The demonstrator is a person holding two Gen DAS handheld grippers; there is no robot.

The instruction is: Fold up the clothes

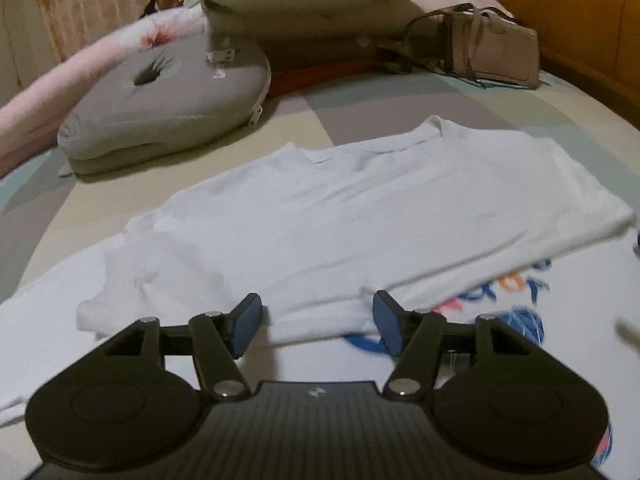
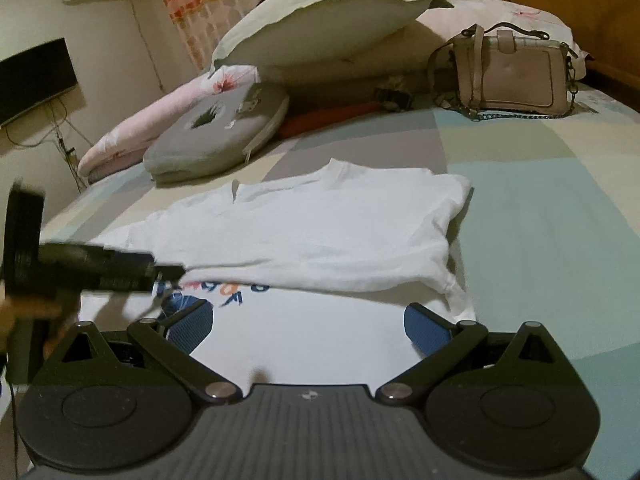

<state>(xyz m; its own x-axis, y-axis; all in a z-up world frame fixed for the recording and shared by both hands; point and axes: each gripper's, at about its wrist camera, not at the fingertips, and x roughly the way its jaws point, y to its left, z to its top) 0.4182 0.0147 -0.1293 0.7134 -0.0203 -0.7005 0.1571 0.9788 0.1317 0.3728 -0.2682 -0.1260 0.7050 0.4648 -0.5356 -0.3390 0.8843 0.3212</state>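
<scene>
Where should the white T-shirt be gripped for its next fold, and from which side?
Probably the white T-shirt is best taken at its near folded edge, approached from the near side: there the top layer lies doubled over the printed front, giving a raised lip the open right gripper could pinch.

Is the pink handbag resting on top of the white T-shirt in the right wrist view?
No: the handbag stands far back on the bedsheet near the pillows, well apart from the T-shirt.

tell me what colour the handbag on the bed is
The handbag is a pale dusty pink-beige; it shows best in the right wrist view.
</scene>
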